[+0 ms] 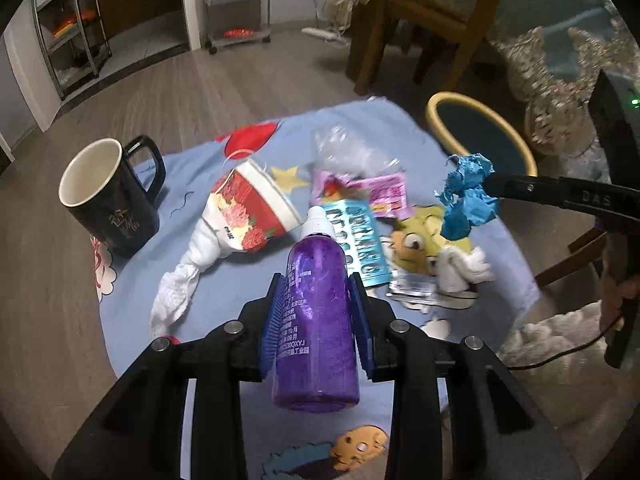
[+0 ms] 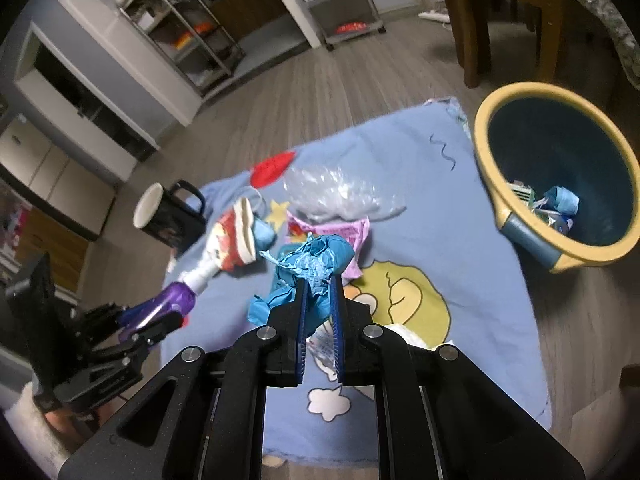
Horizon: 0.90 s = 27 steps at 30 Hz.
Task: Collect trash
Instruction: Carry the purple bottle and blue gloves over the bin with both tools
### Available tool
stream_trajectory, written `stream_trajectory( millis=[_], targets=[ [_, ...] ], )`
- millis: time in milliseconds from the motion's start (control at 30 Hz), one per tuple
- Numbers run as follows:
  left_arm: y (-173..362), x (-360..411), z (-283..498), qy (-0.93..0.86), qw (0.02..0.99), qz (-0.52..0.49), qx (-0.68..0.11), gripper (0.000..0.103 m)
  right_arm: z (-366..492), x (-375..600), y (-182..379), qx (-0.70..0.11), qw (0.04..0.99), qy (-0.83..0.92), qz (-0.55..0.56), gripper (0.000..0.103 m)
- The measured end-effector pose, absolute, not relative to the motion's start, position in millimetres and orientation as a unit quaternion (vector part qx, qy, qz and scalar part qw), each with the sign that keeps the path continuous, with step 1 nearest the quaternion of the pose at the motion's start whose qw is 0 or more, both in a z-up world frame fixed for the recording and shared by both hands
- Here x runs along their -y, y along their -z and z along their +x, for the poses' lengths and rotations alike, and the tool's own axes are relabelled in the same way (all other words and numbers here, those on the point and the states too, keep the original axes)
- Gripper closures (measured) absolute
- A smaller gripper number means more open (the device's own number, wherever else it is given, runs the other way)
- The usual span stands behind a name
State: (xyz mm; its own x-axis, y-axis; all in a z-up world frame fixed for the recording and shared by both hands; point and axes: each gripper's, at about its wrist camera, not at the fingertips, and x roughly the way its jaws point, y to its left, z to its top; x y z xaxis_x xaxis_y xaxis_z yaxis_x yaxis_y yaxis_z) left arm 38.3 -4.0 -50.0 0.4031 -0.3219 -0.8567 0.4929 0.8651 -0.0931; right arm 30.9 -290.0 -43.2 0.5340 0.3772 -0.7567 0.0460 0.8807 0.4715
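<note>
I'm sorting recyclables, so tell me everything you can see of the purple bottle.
The purple bottle looks like translucent plastic with a white nozzle cap and white printed text down one side. It is clamped around its body between the blue pads of the left tongs, cap pointing away from the camera, above the blue cartoon cloth. Nothing else visibly touches it.

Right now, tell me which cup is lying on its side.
The red floral paper cup, tipped over on the blue cloth with white tissue trailing from it. The black mug beside it stands upright, mouth up.
</note>
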Motion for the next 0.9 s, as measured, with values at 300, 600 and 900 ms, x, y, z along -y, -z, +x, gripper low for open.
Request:
stream_trajectory(
  millis=[300,600,900],
  targets=[
    [32,-1,15,0.252,0.839,0.074,-0.476,0.072,19,310,34,-0.456,0.849,-0.084,0.253,0.091],
    [25,3,17,0.265,0.841,0.061,-0.468,0.072,24,315,40,-0.457,0.843,-0.084,0.27,0.091],
    [18,23,24,0.288,0.837,0.065,-0.461,0.072,36,331,0,-0.435,0.865,-0.082,0.235,0.091]
  ],
)
